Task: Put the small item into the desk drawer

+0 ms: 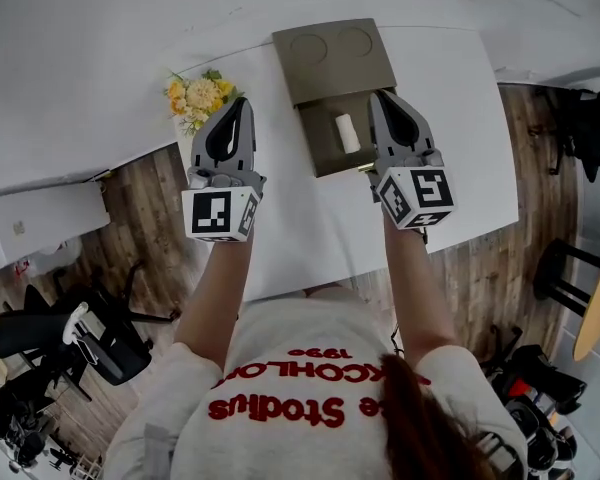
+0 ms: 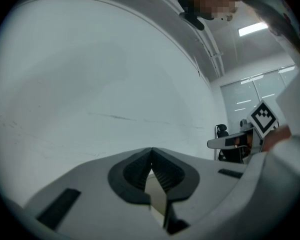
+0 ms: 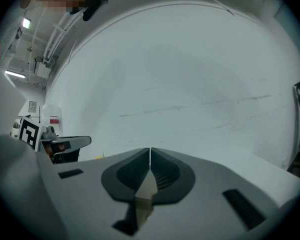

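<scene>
Nearest the lens in the head view, the person's shirt point(image 1: 280, 388) fills the bottom of the frame, with both arms reaching up over the white worktop point(image 1: 460, 98). At upper centre the olive drawer point(image 1: 325, 153) stands pulled out of its box point(image 1: 332, 56). The small item point(image 1: 348, 133), a white roll, already lies inside it. The right tongs point(image 1: 379, 94) are closed and empty over the drawer's right edge; whether they touch it is hard to tell from above. The left tongs point(image 1: 244, 101) hover left of the drawer, near some yellow flowers point(image 1: 198, 95).

In the left gripper view the tongs point(image 2: 151, 150) are pressed together on nothing, facing a bare white wall point(image 2: 90, 69).

The right gripper view shows the same: tongs point(image 3: 150, 150) closed, nothing between them, white wall point(image 3: 190, 69) ahead.

What seems left is shutting the drawer. Set closed tongs against the middle of its front and push squarely and slowly, so it neither jams nor jolts the roll.
</scene>
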Motion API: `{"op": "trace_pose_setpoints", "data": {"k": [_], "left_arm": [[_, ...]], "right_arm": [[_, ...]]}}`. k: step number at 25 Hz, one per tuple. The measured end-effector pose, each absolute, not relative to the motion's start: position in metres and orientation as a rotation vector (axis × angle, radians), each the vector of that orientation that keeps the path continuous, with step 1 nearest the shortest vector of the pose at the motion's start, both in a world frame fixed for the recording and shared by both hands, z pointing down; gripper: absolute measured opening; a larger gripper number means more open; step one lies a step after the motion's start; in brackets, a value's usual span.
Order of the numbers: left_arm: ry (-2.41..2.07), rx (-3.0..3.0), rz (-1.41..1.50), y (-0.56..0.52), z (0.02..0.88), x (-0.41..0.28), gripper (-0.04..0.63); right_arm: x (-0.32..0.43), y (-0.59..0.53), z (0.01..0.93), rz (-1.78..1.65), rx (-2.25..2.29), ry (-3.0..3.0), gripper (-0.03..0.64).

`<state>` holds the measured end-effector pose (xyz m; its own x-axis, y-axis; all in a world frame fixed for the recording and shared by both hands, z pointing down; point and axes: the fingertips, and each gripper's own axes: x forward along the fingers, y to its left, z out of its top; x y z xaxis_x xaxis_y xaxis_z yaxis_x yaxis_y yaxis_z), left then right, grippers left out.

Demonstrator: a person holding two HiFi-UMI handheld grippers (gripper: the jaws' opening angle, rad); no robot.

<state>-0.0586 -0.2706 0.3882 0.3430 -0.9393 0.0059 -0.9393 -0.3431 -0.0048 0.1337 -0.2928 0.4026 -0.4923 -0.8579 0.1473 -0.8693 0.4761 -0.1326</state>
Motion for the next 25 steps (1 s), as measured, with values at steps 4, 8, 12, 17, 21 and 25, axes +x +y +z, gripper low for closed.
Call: {"op": "trace_pose_setpoints", "data": {"k": [4, 8, 12, 17, 21, 25], "left_arm": [[1.806, -2.544, 0.010, -0.264, 0.373, -0.065, 0.008], [1.812, -2.519, 0.024, -0.253, 0.363, -0.071, 0.008], [1.816, -2.500, 0.022, -0.239, 0.354, -0.079, 0.008], [1.811, -2.488, 0.017, -0.220, 0.347, -0.087, 0.008], [1.789, -2.487, 0.013, -0.210, 0.343, -0.090, 0.008], [1.785, -2.482, 0.030, -0.201, 0.335, -0.091, 0.008]], "right_arm": [[0.133, -0.285, 0.377, 0.231, 1.559, -2.684, 0.011], [0.130, -0.275, 0.359, 0.175, 1.570, -2.716, 0.009], [0.125, -0.264, 0.341, 0.135, 1.569, -2.749, 0.009], [0.124, -0.249, 0.326, 0.111, 1.595, -2.770, 0.009], [0.122, -0.240, 0.322, 0.101, 1.608, -2.769, 0.008], [0.120, -0.229, 0.316, 0.069, 1.606, -2.770, 0.006]]}}
